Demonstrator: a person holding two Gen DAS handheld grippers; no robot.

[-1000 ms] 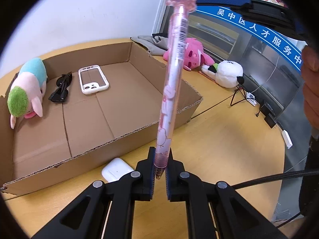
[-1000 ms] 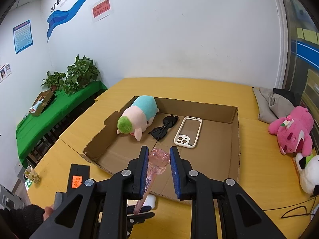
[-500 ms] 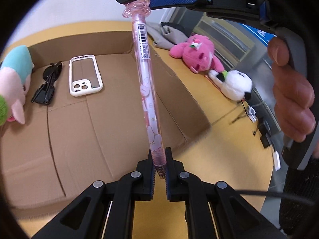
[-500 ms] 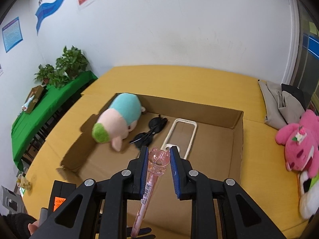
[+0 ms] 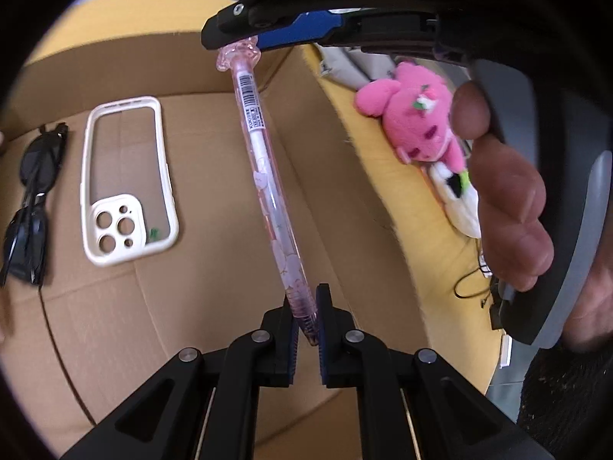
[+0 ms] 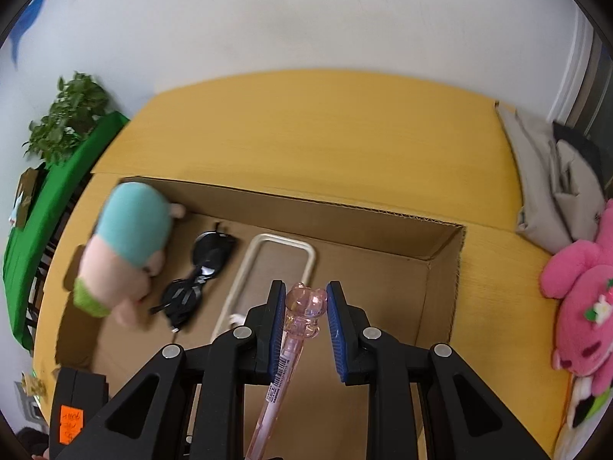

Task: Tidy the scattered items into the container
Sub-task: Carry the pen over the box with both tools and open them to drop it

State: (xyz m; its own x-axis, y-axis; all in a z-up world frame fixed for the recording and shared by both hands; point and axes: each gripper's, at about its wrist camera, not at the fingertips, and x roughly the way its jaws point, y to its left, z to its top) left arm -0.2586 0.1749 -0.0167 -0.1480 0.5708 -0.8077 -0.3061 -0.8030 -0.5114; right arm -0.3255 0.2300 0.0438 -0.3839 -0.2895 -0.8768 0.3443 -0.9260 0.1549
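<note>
You hold a pink pen (image 5: 268, 184) over the cardboard box (image 6: 345, 211), its tip clamped in your left gripper (image 5: 305, 318). Your right gripper (image 6: 305, 312) brackets the pen's cap, jaws narrowly parted, seemingly not gripping. Next, likely lower and release it inside.

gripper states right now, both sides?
Left gripper: shut on the pink pen, clamping its tip end over the cardboard box.
Right gripper: open, jaws either side of the pen's bear-shaped top, with gaps visible.
</note>
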